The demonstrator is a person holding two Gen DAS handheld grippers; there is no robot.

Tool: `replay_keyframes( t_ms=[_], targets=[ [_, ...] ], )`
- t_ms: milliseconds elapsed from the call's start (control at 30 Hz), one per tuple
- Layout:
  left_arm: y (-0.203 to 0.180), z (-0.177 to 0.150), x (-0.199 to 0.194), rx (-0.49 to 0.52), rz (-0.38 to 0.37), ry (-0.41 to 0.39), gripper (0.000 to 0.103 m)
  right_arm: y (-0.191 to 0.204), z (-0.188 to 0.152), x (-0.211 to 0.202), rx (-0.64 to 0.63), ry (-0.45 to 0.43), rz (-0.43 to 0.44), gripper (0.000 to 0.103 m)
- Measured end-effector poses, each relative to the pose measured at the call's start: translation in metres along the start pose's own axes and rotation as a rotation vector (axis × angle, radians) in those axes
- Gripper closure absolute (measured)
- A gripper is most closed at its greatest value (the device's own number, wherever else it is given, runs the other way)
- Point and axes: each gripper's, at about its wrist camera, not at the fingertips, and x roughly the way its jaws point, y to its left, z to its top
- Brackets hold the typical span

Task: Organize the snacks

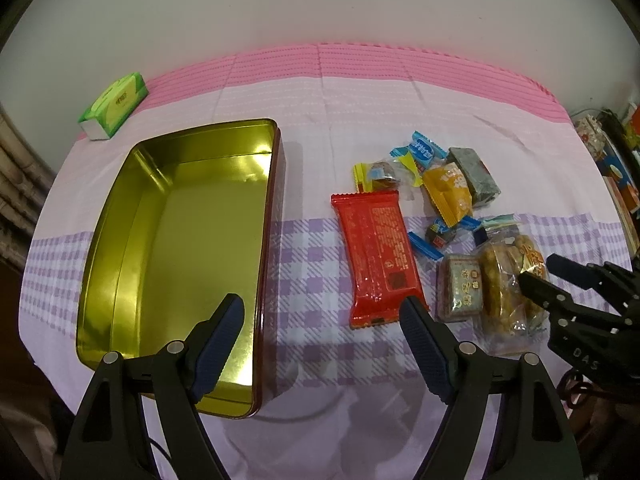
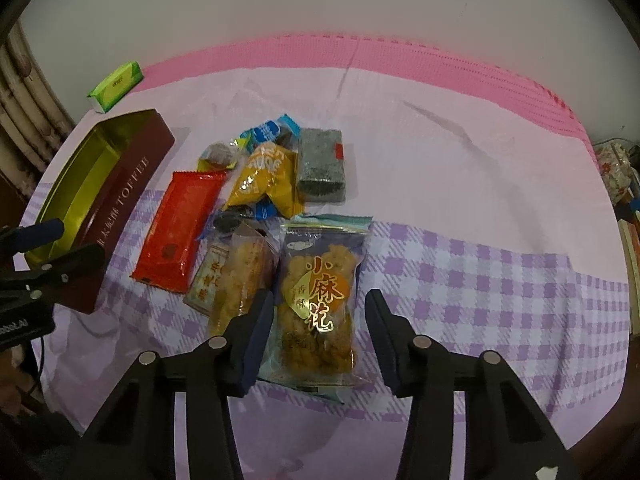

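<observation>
An open, empty gold-lined toffee tin [image 1: 120,272] [image 2: 120,184] lies at the left. A pile of wrapped snacks lies right of it: a red packet [image 1: 378,256] [image 2: 180,228], a yellow packet [image 1: 450,192] [image 2: 266,178], a grey block [image 1: 476,174] [image 2: 322,164], small blue candies [image 1: 424,150], a tan bar [image 1: 460,288]. A clear bag of fried twists [image 2: 316,304] [image 1: 508,292] lies nearest. My right gripper [image 2: 320,308] [image 1: 538,268] is open, its fingers on either side of that bag. My left gripper [image 1: 322,310] is open and empty over the cloth beside the tin's right wall.
A green tissue pack [image 1: 114,106] [image 2: 116,86] lies at the far left corner. The pink and purple-checked cloth [image 1: 312,248] covers the table, backed by a white wall. Cluttered shelves [image 1: 616,160] stand past the right edge.
</observation>
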Motion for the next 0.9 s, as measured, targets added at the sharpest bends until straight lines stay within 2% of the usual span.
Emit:
replay_keyframes(
  t_ms=[133,600,900],
  targets=[
    [-0.001,0.001,0.002,0.005,0.002,0.007,0.024,0.0,0.001,0.007,0.0,0.012,0.018,0.064],
    [-0.01,0.02,0.006,0.035,-0.001,0.027,0.028,-0.015,-0.001,0.004,0.043,-0.022,0.044,0.067],
    [-0.024,0.037,0.012,0.052,-0.034,0.064,0.03,-0.056,-0.003,-0.001,0.132,-0.03,-0.013,0.067]
  ],
)
